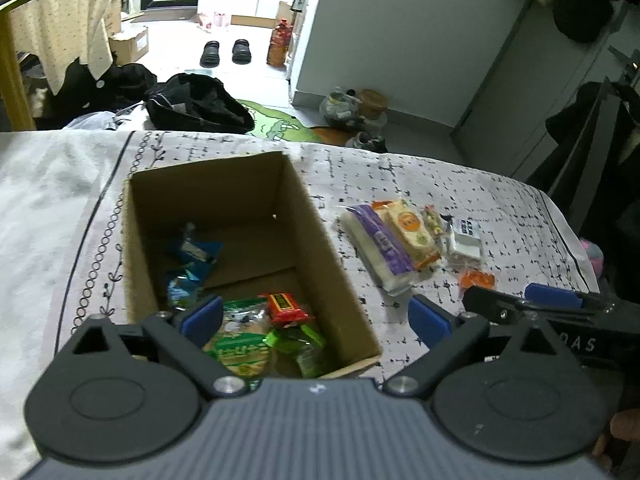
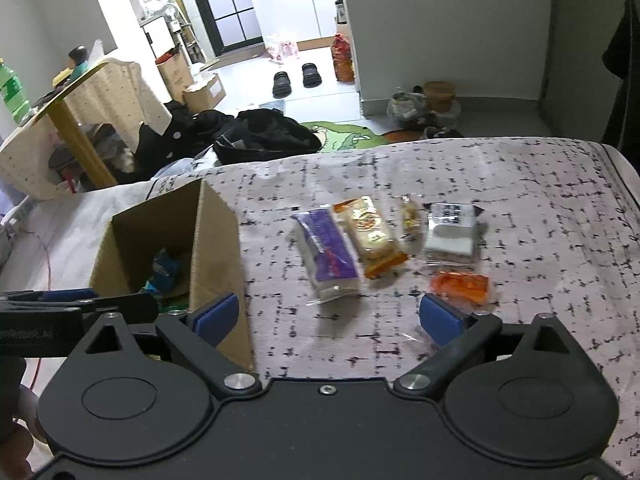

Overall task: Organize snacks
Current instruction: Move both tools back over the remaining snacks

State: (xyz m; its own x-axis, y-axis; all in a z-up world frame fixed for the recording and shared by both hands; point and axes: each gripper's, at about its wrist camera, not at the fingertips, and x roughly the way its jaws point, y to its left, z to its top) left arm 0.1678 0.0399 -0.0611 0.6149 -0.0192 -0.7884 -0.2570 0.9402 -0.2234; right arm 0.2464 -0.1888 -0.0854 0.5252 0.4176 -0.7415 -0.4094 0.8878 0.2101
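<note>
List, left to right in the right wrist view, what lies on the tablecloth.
Cardboard box → purple packet → orange-labelled pastry → small mixed-snack packet → white packet. The small orange packet lies nearer, below the white one.

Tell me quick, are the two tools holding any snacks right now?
Left tool: open, holding nothing, above the cardboard box.
Right tool: open, holding nothing, above the tablecloth.

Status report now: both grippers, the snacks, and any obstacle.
Left gripper open above cardboard box, empty. Right gripper open, empty. Five snack packets on the cloth beside box. No obstacle.
</note>
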